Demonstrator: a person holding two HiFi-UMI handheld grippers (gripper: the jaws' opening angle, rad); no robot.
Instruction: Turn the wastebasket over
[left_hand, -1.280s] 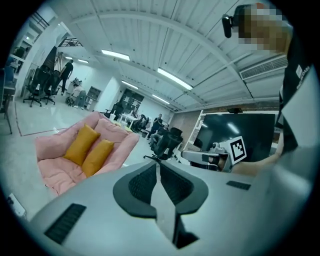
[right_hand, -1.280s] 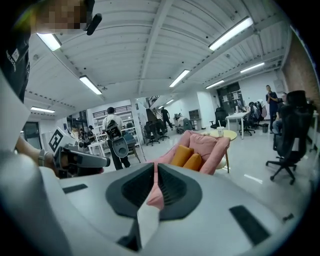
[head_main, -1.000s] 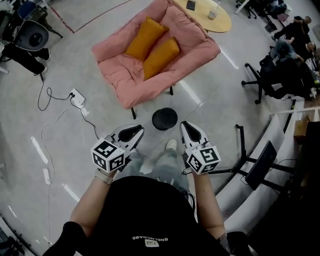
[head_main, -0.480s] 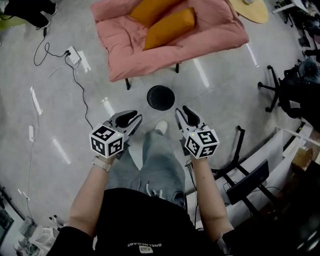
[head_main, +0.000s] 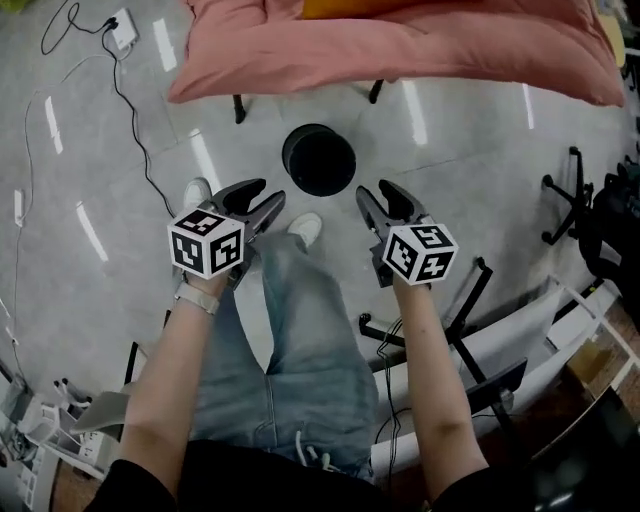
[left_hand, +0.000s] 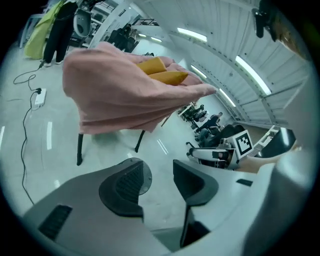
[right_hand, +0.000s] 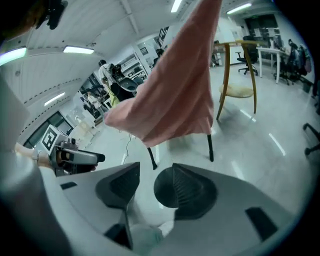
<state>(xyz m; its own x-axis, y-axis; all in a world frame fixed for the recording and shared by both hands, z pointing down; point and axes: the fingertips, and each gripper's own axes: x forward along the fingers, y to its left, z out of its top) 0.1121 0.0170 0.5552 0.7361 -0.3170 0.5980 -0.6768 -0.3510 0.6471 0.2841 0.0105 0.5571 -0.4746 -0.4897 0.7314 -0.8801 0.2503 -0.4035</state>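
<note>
Head view: wastebasket untouched, both grippers drawing near

Item: wastebasket (head_main: 319, 160), black, round, standing on the grey floor (head_main: 120, 230) just in front of the pink sofa (head_main: 400, 50); whether its mouth or its base faces up cannot be told. Left gripper (head_main: 260, 195) and right gripper (head_main: 380, 192) flank it, near but apart from it. Change since a second ago: both grippers sit lower and closer to the basket, which now fills more of the frame. The jaws, then nearly together, are opening, with nothing between them in either gripper view. Reading: the reach looks nearly done; the grasp and the turning over remain. Also present: white shoe (head_main: 305, 228), cable (head_main: 140, 110)
</note>
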